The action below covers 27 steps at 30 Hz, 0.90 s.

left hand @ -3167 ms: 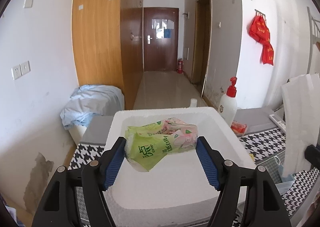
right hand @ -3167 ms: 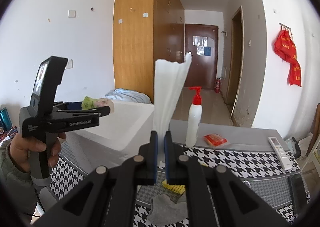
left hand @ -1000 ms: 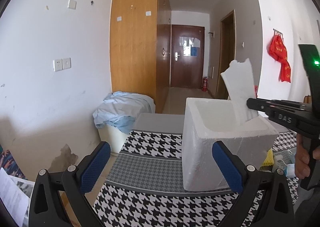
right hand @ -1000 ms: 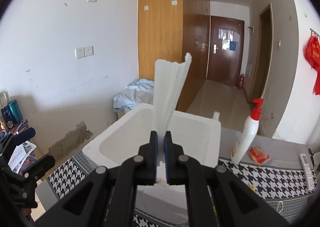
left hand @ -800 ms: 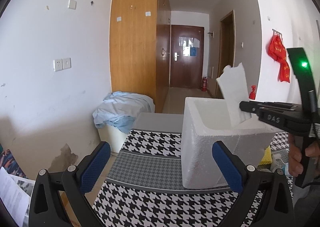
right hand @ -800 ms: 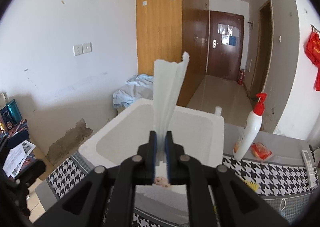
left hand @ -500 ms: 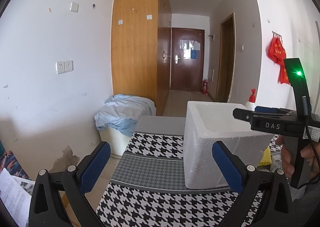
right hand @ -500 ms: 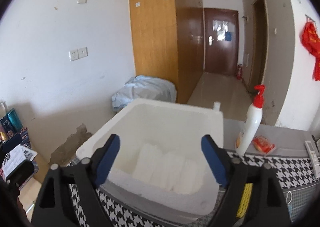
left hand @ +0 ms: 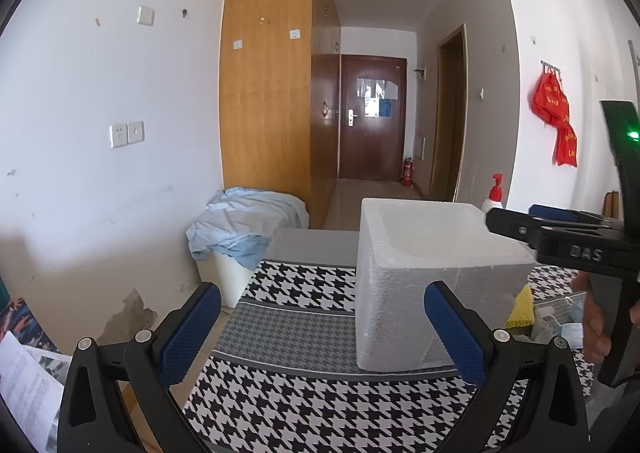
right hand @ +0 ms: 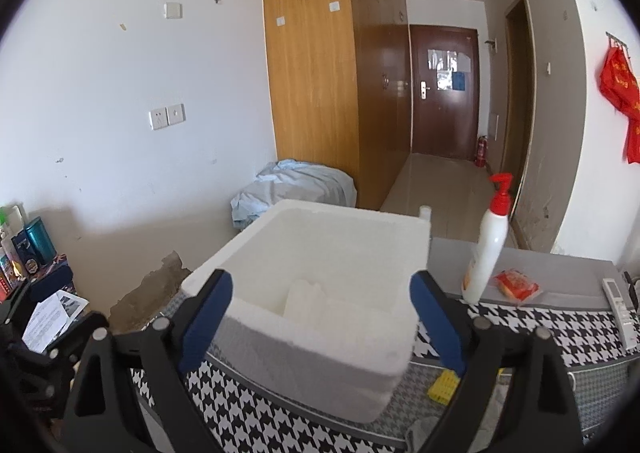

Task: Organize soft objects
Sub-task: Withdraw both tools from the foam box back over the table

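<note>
A white foam box (right hand: 320, 293) stands on the houndstooth table cloth (right hand: 248, 413). A white soft pack (right hand: 308, 297) lies inside it, partly hidden by the near wall. My right gripper (right hand: 320, 317) is open and empty, just in front of the box and above its near rim. In the left wrist view the box (left hand: 424, 277) stands to the right. My left gripper (left hand: 320, 333) is open and empty, left of the box over the cloth (left hand: 304, 405). The right gripper's body (left hand: 568, 245) shows over the box's right side.
A white pump bottle with red top (right hand: 490, 245), a red packet (right hand: 516, 283) and a remote (right hand: 618, 305) lie right of the box. A yellow item (right hand: 444, 383) and grey cloth lie near the front. A bin with blue fabric (left hand: 244, 229) stands by the wall.
My right gripper opened and let the white pack drop into the foam box, then drew back a little. My left gripper stayed open beside the box.
</note>
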Motion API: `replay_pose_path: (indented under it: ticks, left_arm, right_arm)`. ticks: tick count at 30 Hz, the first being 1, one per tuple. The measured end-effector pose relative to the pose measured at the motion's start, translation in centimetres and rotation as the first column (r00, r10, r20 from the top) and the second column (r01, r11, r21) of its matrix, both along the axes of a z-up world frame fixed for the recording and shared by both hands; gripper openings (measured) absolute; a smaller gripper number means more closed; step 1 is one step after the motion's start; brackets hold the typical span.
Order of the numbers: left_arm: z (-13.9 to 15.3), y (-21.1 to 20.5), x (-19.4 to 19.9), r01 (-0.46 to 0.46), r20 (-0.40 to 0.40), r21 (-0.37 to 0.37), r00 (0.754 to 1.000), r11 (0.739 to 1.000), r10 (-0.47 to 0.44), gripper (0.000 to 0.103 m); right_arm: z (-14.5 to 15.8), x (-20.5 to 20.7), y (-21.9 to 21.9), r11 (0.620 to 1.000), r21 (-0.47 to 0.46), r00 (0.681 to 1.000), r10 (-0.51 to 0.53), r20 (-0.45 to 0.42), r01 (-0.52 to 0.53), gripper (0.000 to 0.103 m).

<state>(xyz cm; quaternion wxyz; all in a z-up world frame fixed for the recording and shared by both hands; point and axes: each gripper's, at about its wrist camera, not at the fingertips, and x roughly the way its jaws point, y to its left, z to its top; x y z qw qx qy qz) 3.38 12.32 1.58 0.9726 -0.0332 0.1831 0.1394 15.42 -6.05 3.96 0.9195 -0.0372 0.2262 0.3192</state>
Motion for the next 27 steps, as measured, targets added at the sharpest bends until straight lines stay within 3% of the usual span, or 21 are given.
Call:
replay_pose_path:
  ticks: [27]
  left_arm:
    - [0.5, -6.3, -2.0, 0.085, 0.056, 0.027, 0.995, 0.996, -0.086, 0.102]
  right_arm:
    - [-0.5, -6.2, -7.4, 0.999, 0.04, 0.997, -0.03, 0.072, 0.027, 0.093]
